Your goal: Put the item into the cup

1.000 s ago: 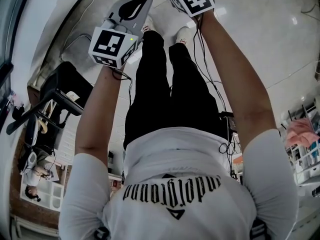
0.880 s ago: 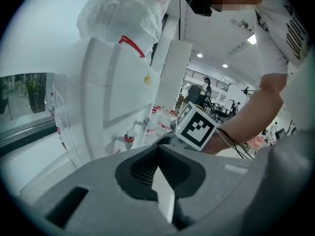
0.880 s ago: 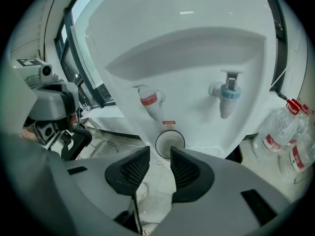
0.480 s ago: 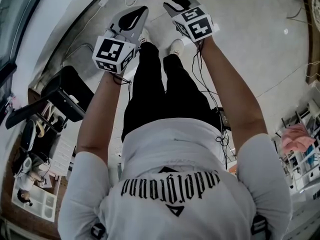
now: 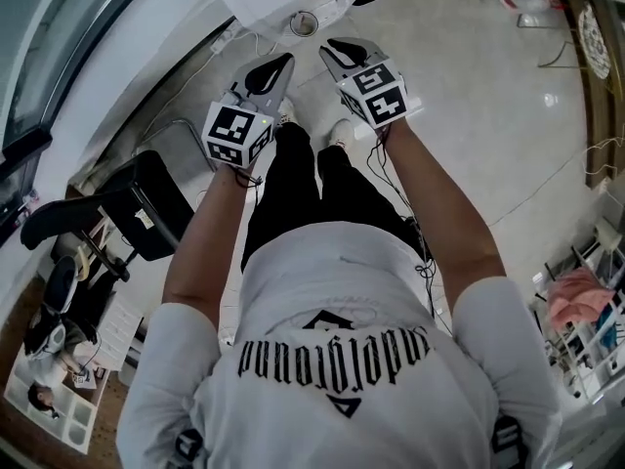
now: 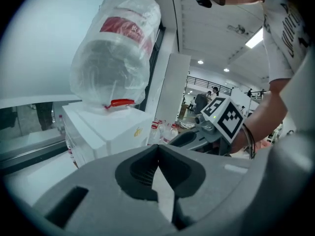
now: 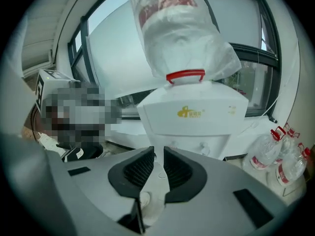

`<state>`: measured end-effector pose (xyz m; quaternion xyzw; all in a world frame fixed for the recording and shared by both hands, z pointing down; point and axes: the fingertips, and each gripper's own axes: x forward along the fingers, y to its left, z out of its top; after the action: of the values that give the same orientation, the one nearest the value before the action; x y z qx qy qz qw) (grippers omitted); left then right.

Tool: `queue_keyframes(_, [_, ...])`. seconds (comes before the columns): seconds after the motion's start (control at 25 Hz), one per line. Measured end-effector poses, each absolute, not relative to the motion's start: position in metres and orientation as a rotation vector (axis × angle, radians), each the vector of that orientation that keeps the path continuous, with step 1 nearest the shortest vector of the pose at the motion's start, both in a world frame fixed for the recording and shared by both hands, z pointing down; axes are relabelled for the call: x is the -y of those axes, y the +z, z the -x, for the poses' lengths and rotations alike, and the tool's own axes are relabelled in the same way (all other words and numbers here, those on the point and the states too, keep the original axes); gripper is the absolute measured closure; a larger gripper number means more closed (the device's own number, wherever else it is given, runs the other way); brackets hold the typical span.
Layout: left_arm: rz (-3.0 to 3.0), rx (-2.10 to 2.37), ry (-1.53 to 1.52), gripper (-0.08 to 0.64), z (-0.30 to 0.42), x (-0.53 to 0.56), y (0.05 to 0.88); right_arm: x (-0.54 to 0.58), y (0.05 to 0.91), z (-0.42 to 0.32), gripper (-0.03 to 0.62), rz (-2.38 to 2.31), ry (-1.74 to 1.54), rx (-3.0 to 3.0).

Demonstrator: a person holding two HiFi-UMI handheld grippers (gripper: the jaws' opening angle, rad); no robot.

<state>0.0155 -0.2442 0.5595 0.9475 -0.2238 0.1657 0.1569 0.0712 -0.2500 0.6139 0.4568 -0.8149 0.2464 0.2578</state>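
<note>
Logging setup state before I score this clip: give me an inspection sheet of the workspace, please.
Surface: glossy pale floor, on which the person stands.
Job's things: nothing seen for certain; a small round thing near the dispenser is too small to tell.
Clutter: spare water bottles beside the water dispenser; black chair at the left.
Tools: left tool shut, empty; right tool with jaws slightly apart, empty.
Cables: wires run from the tools down past the person's legs.
Surroundings: the dispenser carries a bagged upturned bottle; windows behind; rack with pink cloth.
</note>
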Motion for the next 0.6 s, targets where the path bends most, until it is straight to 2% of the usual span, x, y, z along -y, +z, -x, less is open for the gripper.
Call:
queue_keyframes(0.24, [-2.697, 0.692, 0.409, 0.546, -0.01, 0.239, 0.514, 0.232, 0.553, -0.062, 0.558, -1.229, 0.595, 2.275])
queue_keyframes(0.6, [-2.74, 0.76, 0.324, 0.545, -0.002, 0.223, 0.433, 0.197, 0.456, -0.067, 0.577, -1.23, 0.471, 2.38])
